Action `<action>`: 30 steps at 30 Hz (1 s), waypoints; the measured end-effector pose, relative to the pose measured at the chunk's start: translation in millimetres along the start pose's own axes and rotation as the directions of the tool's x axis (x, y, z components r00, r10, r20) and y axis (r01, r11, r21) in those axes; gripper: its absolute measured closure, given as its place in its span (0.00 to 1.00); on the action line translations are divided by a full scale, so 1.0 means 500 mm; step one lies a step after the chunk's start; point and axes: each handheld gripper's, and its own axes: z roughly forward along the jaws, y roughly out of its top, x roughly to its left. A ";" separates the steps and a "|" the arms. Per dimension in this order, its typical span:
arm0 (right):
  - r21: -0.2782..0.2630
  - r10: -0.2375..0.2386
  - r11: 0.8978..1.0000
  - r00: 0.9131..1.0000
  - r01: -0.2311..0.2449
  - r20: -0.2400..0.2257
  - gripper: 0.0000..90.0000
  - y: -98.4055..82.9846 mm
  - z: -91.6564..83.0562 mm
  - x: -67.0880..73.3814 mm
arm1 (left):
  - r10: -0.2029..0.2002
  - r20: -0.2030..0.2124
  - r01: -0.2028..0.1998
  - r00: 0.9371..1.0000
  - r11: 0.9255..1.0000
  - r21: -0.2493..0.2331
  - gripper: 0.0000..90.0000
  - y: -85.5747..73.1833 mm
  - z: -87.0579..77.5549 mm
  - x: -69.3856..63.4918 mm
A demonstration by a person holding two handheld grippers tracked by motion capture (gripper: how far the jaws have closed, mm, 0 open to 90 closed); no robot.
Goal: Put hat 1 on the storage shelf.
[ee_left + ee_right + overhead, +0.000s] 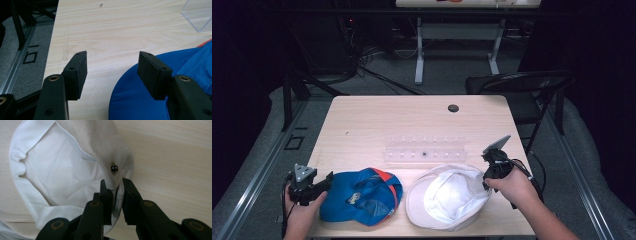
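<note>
Right hand-held gripper (115,195) pinches white cap (62,170).

We see a pale wooden table (377,120) carrying a blue cap (362,196), a white cap (447,197) just beside it, and a clear plastic tray (424,151) behind them

So there's a white cap (447,197) lying upside down near the front edge of the table, hollow side up, lining all crinkly, brim toward the front-left. Its right rim is bunched up and pinched, with a little metal eyelet showing. Just left of it, touching or nearly so, sits a blue cap (362,195) with orange trim.
</note>
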 end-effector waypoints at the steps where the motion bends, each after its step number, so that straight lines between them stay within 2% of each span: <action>1: 0.000 0.000 1.000 1.000 0.000 0.000 0.89 0.000 0.000 0.000 | 0.000 0.000 0.000 1.000 1.000 0.000 0.46 0.000 0.000 0.000; 6: 0.007 0.014 1.000 1.000 -0.014 -0.028 0.89 -0.001 -0.007 0.000 | 0.003 0.001 -0.003 1.000 1.000 0.000 0.46 0.000 0.000 0.000; 7: 0.026 0.000 1.000 1.000 0.001 -0.028 0.89 0.000 -0.011 -0.003 | 0.002 0.001 -0.002 1.000 1.000 0.001 0.46 0.000 0.000 0.000; 10: 0.002 0.026 1.000 0.999 -0.026 -0.046 0.89 0.000 -0.014 -0.002 | 0.001 0.000 -0.001 1.000 1.000 0.001 0.46 0.000 0.001 0.000; 14: -0.002 0.024 1.000 0.998 -0.024 -0.050 0.89 0.000 -0.026 0.000 | -0.002 0.001 0.002 1.000 1.000 0.004 0.46 -0.001 0.002 0.000; 18: -0.007 0.021 1.000 0.999 -0.021 -0.048 0.89 0.002 -0.042 0.003 | -0.003 0.000 0.003 1.000 1.000 0.003 0.46 -0.001 0.001 0.000; 24: -0.010 0.021 1.000 1.000 -0.021 -0.016 0.89 0.005 -0.073 -0.001 | -0.003 0.000 0.003 1.000 1.000 0.005 0.46 -0.001 0.001 0.001; 25: -0.039 0.039 0.998 0.999 -0.040 -0.015 0.89 0.005 -0.075 0.001 | -0.003 0.000 0.003 1.000 1.000 0.006 0.46 -0.001 0.001 0.001; 27: -0.021 0.025 0.999 1.000 -0.025 -0.002 0.89 0.007 -0.097 -0.004 | -0.002 0.001 0.002 1.000 1.000 0.006 0.46 -0.001 0.001 0.002; 30: -0.039 0.047 0.998 0.999 -0.047 0.001 0.89 0.006 -0.113 -0.005 | -0.002 0.000 0.002 1.000 1.000 0.005 0.46 -0.001 0.002 0.002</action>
